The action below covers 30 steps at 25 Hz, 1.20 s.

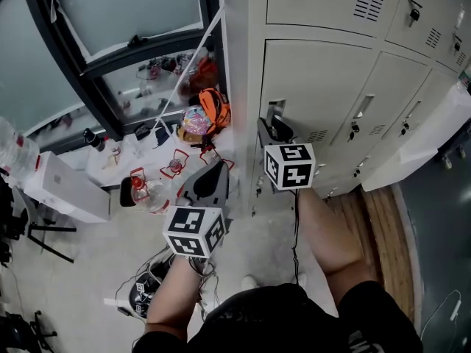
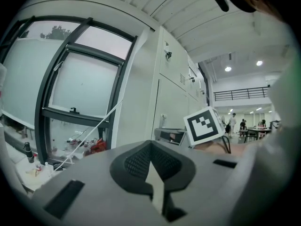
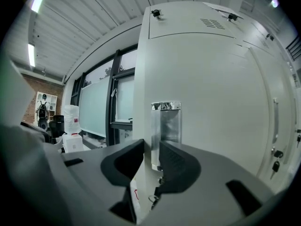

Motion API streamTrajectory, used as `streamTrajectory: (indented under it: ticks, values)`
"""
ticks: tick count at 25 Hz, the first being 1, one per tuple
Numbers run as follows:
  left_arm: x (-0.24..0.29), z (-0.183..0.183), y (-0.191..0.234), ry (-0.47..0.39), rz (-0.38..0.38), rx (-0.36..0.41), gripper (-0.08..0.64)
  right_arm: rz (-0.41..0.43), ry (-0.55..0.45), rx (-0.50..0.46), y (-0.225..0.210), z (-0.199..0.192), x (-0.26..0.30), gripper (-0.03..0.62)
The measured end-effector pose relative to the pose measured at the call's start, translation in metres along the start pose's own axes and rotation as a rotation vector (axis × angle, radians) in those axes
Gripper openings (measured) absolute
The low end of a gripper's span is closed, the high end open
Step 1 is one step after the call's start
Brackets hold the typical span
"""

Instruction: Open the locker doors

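The beige lockers stand ahead of me. The leftmost door of the lower row carries a shiny metal handle near its left edge, also seen from the head view as the handle. My right gripper is up against this handle, its left edge between the two black pads; a sliver of door still shows beside the left pad. In the head view the right gripper touches the door. My left gripper hangs back left of the lockers, shut and empty, and shows as the left gripper.
Other locker doors to the right have keyed handles. A pale panel juts out at the far right. Left of the lockers are a dark-framed window, an orange bag, a white box and cables on the floor.
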<state>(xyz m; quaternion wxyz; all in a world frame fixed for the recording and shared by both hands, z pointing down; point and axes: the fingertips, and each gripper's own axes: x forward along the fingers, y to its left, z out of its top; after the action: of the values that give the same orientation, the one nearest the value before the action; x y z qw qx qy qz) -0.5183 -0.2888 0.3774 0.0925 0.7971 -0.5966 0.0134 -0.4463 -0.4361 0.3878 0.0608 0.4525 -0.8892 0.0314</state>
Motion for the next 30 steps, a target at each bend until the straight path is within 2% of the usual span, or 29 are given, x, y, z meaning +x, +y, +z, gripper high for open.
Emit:
streamTrajectory:
  ticks: [6,12,20,30]
  values:
    - [-0.009,-0.001,-0.014,-0.005,-0.023,0.002,-0.002,0.025,0.003,-0.003,0.004,-0.003,-0.021,0.103]
    - [-0.015,-0.005,-0.033,-0.008,-0.056,0.003,-0.002,0.091,-0.007,-0.015,0.007,-0.007,-0.048,0.103]
    - [-0.017,-0.004,-0.076,-0.013,-0.112,0.020,-0.002,0.156,-0.003,-0.038,0.003,-0.013,-0.090,0.106]
    - [-0.005,-0.004,-0.129,-0.014,-0.139,0.018,-0.002,0.380,-0.046,-0.058,-0.012,-0.021,-0.150,0.106]
